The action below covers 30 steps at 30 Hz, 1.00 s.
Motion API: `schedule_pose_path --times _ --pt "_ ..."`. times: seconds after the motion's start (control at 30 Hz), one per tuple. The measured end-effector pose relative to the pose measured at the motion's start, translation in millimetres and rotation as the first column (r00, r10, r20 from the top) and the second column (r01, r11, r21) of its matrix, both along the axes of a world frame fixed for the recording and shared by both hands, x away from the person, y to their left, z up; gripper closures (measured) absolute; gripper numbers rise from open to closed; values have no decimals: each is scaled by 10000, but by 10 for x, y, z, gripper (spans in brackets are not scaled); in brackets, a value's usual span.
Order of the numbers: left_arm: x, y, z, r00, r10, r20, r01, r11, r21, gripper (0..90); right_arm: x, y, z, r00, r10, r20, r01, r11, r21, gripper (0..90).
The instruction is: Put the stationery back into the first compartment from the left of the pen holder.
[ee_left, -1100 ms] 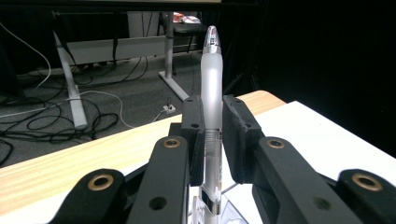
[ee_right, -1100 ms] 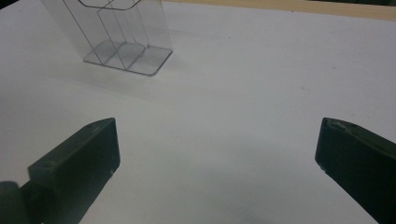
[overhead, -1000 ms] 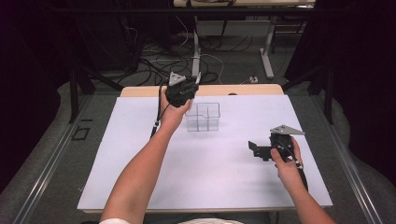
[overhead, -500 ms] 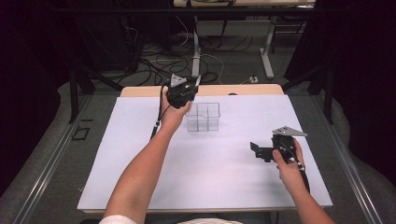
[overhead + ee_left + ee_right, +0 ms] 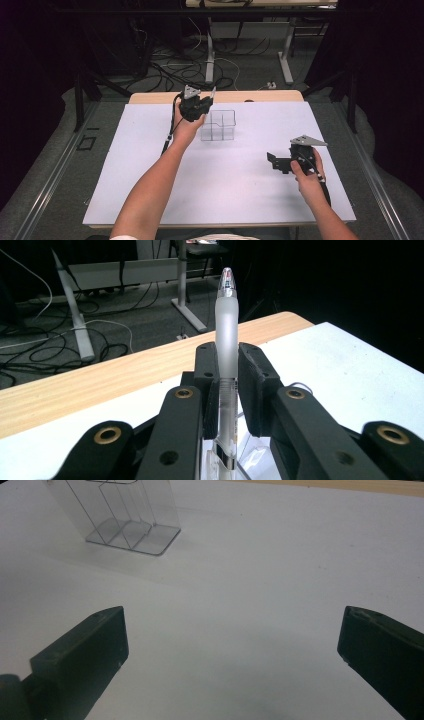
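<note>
Gripping a frosted pen (image 5: 226,335) upright, the left claw (image 5: 196,106) hangs just left of the clear divided organizer (image 5: 218,125) at the far side of the white worktop (image 5: 150,165).

The right claw (image 5: 278,162) rests near the right edge, jaws spread wide with nothing between them, well apart from the organizer.

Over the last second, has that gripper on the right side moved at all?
Yes, slightly. The right gripper has drifted rightward, away from the clear organizer, which stands where it did.
</note>
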<state>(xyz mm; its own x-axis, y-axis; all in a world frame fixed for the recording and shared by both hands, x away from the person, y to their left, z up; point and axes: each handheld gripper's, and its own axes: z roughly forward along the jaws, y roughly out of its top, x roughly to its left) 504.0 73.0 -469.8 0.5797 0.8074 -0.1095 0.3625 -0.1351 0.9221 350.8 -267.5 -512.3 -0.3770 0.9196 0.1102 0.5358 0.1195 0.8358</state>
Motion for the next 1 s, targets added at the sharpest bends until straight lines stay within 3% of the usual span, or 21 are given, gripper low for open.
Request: schedule_pose_path --times 0.37,0.9,1.0 --pt "-24 56 -14 9994 37 -346 -35 10000 59 789 9 5 -7 10000 56 44 -56 10000 -26 0" --pt "-185 125 151 9971 -302 -700 296 9995 -87 444 14 3 -7 9999 120 92 -118 9998 -159 0" --pt "-250 150 201 9981 -370 -483 363 9992 -167 397 14 5 -4 9999 125 95 -123 9998 -183 0"
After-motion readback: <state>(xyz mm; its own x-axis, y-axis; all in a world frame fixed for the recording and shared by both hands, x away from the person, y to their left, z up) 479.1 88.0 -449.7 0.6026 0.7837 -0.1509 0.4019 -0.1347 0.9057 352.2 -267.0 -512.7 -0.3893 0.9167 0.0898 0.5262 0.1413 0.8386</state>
